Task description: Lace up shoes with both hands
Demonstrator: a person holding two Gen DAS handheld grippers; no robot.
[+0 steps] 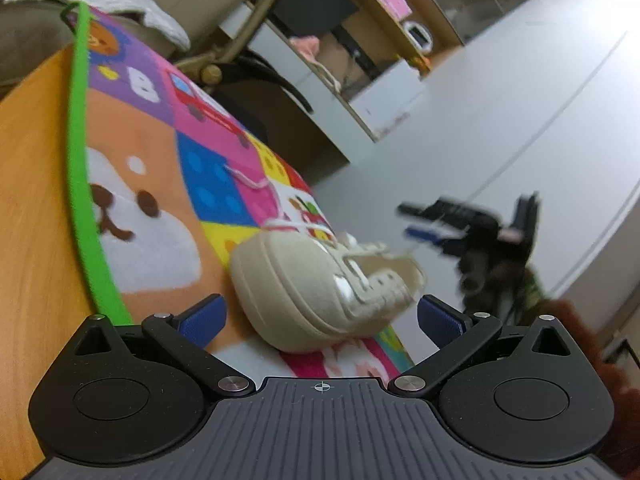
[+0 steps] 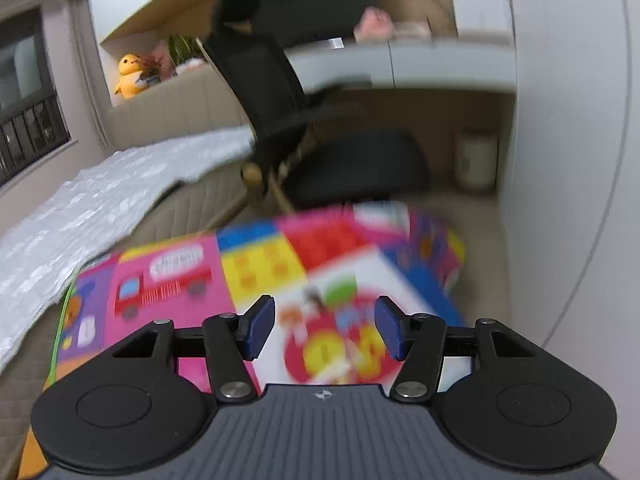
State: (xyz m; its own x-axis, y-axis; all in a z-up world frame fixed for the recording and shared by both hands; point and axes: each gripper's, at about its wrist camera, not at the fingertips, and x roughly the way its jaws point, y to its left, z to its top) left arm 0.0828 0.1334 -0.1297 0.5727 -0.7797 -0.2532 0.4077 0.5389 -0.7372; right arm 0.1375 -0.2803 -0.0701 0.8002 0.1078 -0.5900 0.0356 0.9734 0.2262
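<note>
A cream canvas shoe (image 1: 304, 280) lies on its side on a colourful play mat (image 1: 160, 152), sole edge toward the left wrist camera. Its white lace (image 1: 256, 182) trails loosely across the mat behind it. My left gripper (image 1: 320, 308) stands wide open with the shoe's toe between the blue pads (image 1: 204, 316), which do not press on it. To the right of the shoe my right gripper (image 1: 416, 222) hangs blurred in the air, apart from it. In the right wrist view the right gripper (image 2: 325, 308) is open over the mat (image 2: 168, 272), with nothing between its fingers; the shoe is hidden there.
The mat with its green border (image 1: 80, 160) covers an orange wooden table (image 1: 32, 200). Behind it stand a black office chair (image 2: 280, 92), a desk, shelves (image 1: 384, 20) and a bubble-wrap sheet (image 2: 100, 200). A yellow plush toy (image 2: 130, 74) sits at the back.
</note>
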